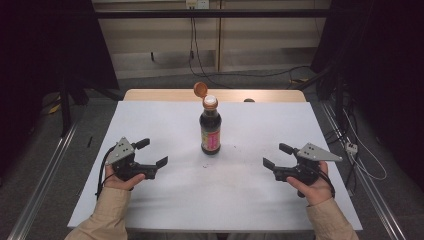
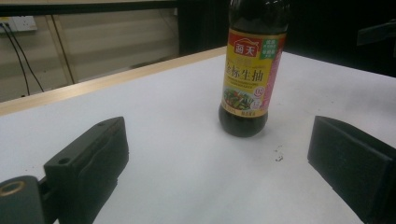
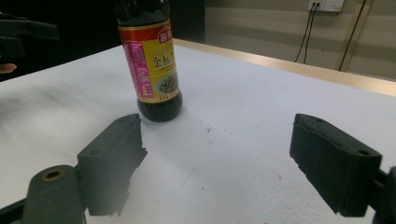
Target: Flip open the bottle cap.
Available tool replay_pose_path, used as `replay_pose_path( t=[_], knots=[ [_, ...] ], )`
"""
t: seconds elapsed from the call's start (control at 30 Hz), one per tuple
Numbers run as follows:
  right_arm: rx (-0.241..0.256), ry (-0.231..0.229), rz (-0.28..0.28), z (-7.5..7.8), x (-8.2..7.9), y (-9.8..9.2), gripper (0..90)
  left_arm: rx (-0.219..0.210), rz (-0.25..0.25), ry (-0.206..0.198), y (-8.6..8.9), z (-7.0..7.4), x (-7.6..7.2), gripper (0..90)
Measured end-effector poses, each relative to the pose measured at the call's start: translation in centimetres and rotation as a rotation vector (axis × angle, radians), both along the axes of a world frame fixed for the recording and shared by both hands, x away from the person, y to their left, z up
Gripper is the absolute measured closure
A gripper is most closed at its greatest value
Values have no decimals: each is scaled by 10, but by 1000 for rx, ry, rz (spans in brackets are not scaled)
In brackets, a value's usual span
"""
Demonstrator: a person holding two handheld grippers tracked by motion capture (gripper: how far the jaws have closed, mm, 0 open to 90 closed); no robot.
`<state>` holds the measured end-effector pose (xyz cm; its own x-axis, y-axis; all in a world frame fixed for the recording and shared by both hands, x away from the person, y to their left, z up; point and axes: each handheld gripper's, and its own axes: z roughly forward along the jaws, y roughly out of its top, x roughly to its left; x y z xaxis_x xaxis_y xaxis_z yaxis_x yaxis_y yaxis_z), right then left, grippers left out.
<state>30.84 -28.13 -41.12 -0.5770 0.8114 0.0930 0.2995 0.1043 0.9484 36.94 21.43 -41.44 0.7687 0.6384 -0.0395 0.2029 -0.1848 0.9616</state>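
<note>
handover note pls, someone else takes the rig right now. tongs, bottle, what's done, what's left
Left tongs: open, empty, resting near the table's left side.
Right tongs: open, empty, near the right side.
Sauce bottle: upright at table centre, between both tongs, touched by neither.
Cap: orange flip lid stands open, still hinged to the neck.
Done: nothing gripped yet.
Left: probably steady the bottle with one tongs and press the cap shut with the other.

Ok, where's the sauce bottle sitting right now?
In the high view the sauce bottle stands upright mid-table on the white sheet, flip cap open, between the left gripper and right gripper, touching neither.
</note>
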Motion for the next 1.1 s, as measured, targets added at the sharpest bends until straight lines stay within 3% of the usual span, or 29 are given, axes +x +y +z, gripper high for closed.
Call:
replay_pose_path(
  t=[0.5,1.1],
  knots=[
    [-22,-6,-12,-5,-6,-6,170,-5,16,3,12,-2,-6,50],
    [-14,8,-36,-18,-16,-13,171,8,21,9,20,-5,-11,50]
  ],
)
